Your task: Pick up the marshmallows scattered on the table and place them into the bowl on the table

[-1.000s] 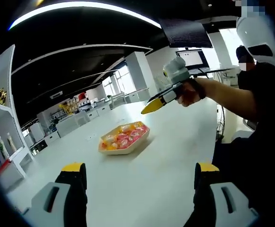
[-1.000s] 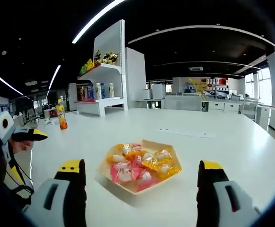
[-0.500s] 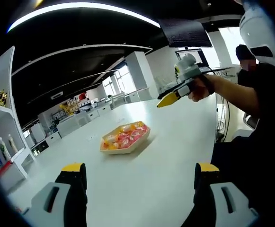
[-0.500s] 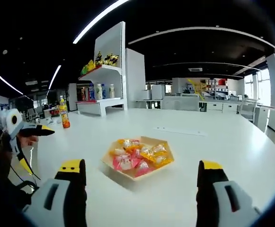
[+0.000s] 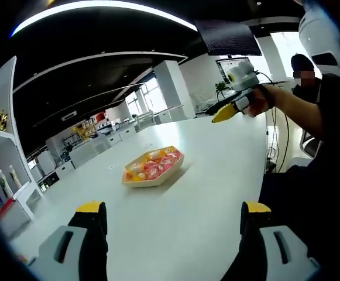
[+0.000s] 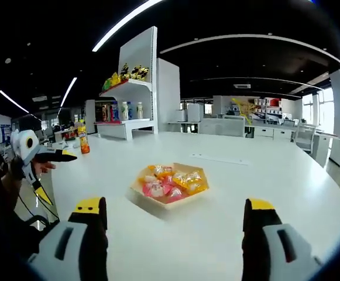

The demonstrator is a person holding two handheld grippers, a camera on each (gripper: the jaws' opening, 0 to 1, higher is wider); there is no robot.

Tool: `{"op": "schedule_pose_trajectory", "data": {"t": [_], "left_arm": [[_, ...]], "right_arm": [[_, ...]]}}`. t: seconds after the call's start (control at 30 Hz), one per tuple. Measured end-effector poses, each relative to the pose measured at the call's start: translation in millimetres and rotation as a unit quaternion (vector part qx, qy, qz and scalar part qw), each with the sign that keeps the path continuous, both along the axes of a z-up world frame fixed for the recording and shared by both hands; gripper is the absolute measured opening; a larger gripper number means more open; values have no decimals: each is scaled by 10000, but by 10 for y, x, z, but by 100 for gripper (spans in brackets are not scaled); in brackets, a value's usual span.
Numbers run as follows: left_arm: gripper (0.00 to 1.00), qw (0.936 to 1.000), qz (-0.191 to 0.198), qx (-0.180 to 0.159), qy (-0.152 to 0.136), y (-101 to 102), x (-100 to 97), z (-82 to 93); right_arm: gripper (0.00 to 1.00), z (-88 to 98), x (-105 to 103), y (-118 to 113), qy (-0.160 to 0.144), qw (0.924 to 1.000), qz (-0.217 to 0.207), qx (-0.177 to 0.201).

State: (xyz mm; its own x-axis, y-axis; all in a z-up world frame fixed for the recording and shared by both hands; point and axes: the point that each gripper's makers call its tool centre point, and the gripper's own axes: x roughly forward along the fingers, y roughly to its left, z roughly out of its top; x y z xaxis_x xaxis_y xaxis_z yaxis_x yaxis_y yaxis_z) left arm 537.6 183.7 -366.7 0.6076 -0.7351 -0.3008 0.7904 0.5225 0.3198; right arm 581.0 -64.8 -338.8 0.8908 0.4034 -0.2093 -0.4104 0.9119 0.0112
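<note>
- Already gathered, the wrapped marshmallows (image 6: 170,181) in pink, orange and yellow lie heaped in the bowl (image 6: 168,202), a shallow pale tray with angled sides; it sits on the white surface (image 6: 263,181) well ahead of the right claw (image 6: 172,219), about midway between its two jaws.
- From the left claw (image 5: 172,219) the same bowl (image 5: 152,178) with its marshmallows (image 5: 151,167) lies well ahead, slightly toward the left jaw.
- Both claws are released, jaws spread wide with nothing between them, held above the surface (image 5: 187,216).
- In the left gripper view the right claw (image 5: 223,114) shows far beyond the right jaw, gripped by a person's hand (image 5: 256,100) on a dark sleeve.
- In the right gripper view the left claw (image 6: 61,156) shows beyond the left jaw, also hand-held.
- Farther off beyond the left jaw stand a bottle (image 6: 83,139) and a white shelf unit (image 6: 129,99) carrying bottles and packets.
</note>
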Motion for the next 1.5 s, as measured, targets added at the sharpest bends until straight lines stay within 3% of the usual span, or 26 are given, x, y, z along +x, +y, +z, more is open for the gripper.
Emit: {"op": "schedule_pose_trajectory", "data": {"t": [0.23, 0.5, 1.5], "left_arm": [[94, 10000, 9, 30, -12, 1, 0, 3], [94, 10000, 32, 68, -17, 10, -7, 6], [93, 9999, 71, 70, -55, 31, -34, 28]], "right_arm": [[93, 55, -184, -66, -64, 9999, 25, -137], [92, 109, -353, -145, -116, 9999, 88, -7], [89, 163, -498, -84, -209, 9986, 292, -397]]}}
